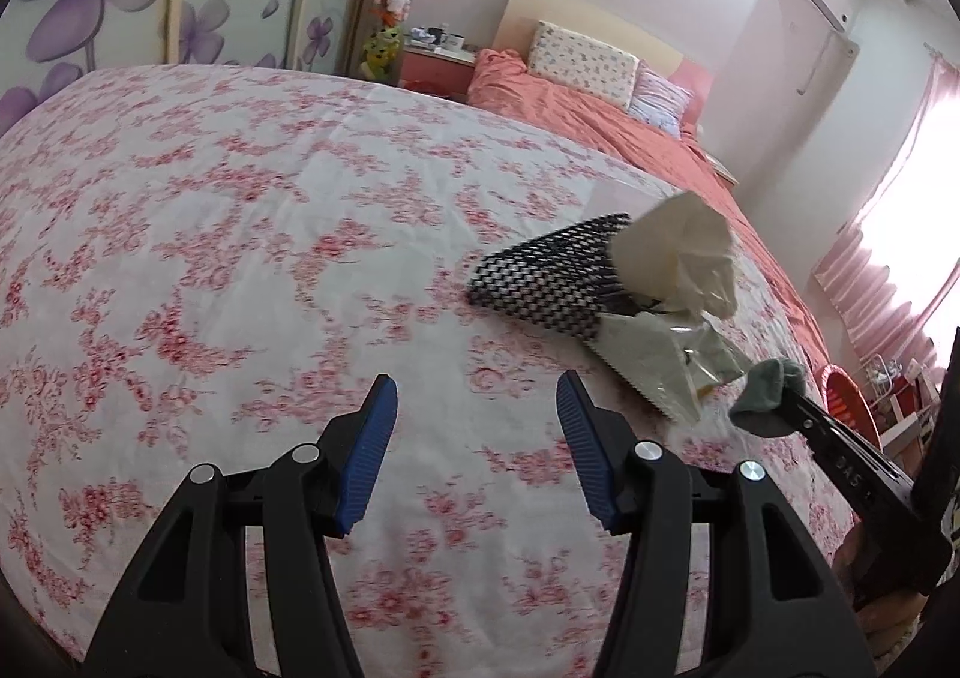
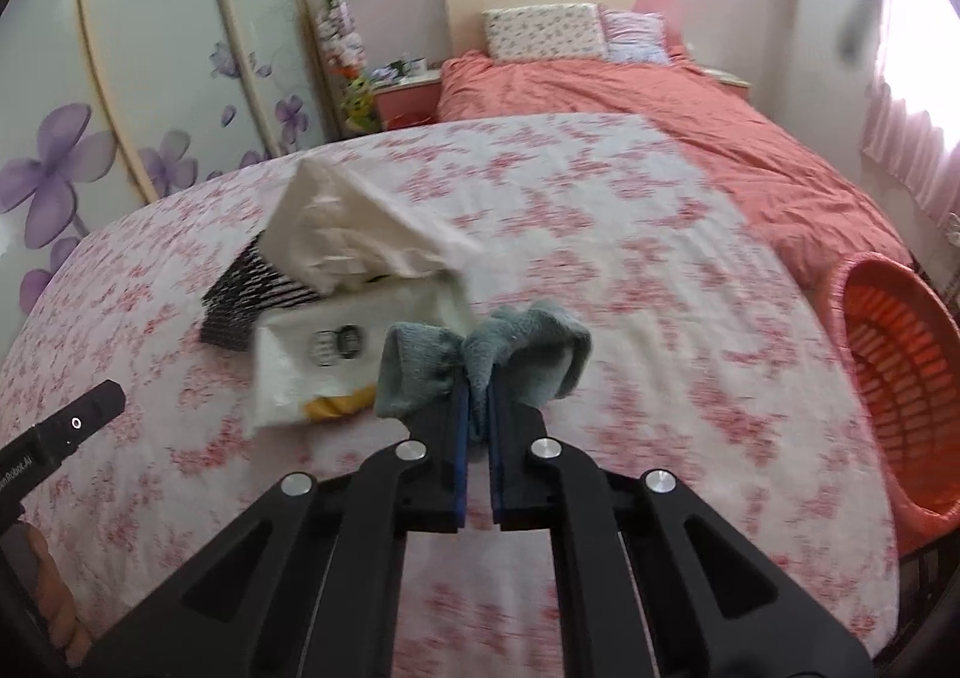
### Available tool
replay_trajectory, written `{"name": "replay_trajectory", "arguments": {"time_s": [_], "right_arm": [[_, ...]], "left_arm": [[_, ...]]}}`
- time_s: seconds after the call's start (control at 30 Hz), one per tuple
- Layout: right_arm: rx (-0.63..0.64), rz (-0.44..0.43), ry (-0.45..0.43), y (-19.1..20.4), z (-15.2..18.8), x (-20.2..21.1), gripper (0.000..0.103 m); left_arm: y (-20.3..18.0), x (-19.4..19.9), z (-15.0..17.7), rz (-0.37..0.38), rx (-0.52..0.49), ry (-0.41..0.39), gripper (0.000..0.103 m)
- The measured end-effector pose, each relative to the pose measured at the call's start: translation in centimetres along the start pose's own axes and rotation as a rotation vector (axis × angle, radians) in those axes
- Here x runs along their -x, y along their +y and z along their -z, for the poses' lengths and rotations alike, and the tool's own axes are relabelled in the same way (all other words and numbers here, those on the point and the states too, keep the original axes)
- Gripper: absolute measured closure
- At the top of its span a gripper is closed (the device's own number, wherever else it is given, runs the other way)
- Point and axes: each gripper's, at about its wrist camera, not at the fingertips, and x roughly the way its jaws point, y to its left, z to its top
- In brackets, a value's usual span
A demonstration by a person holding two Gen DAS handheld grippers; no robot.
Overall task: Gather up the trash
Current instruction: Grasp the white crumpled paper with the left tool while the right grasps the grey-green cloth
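My right gripper [image 2: 478,408] is shut on a grey-green sock [image 2: 486,357] and holds it above the floral bedspread [image 2: 600,258]. In the left wrist view the sock [image 1: 765,396] shows at the right, in the right gripper's tip. A crumpled white tissue [image 2: 354,234] lies on a black-and-white woven pouch [image 2: 252,300], with a clear plastic wrapper [image 2: 318,372] in front of it. The left wrist view shows the tissue [image 1: 678,258], the pouch [image 1: 540,282] and the wrapper [image 1: 654,366] too. My left gripper [image 1: 477,396] is open and empty, left of the wrapper.
An orange laundry basket [image 2: 888,366] stands beside the bed at the right. A coral duvet [image 2: 600,84] and pillows [image 2: 546,33] lie at the head of the bed. A nightstand [image 2: 408,90] and a wardrobe with purple flowers [image 2: 120,78] are at the left.
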Motion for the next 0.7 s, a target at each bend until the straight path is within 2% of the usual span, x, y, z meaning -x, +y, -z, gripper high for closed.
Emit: {"name": "replay_trajectory", "arguments": {"time_s": [0.27, 0.37, 0.43, 0.53, 0.7], "right_arm": [[-0.067, 0.039, -0.016, -4.6, 0.5, 1.2, 0.097], [-0.079, 0.036, -0.018, -5.5, 0.7, 1.4, 0.097], [-0.081, 0.035, -0.021, -5.9, 0.7, 1.4, 0.097], [-0.091, 0.029, -0.026, -6.6, 0.6, 1.4, 0.097], [-0.101, 0.020, -0.027, -7.4, 0.6, 1.2, 0.097]], "left_arm": [[-4.7, -1.1, -1.1, 0.070, -0.056, 0.000, 0.047], [-7.6, -1.9, -2.1, 0.089, -0.090, -0.010, 0.036], [-9.4, -2.6, -2.8, 0.094, -0.111, -0.018, 0.035], [-11.6, -3.7, -3.7, 0.077, -0.128, -0.029, 0.033], [-14.1, -6.7, -5.1, 0.007, -0.132, -0.014, 0.033]]}}
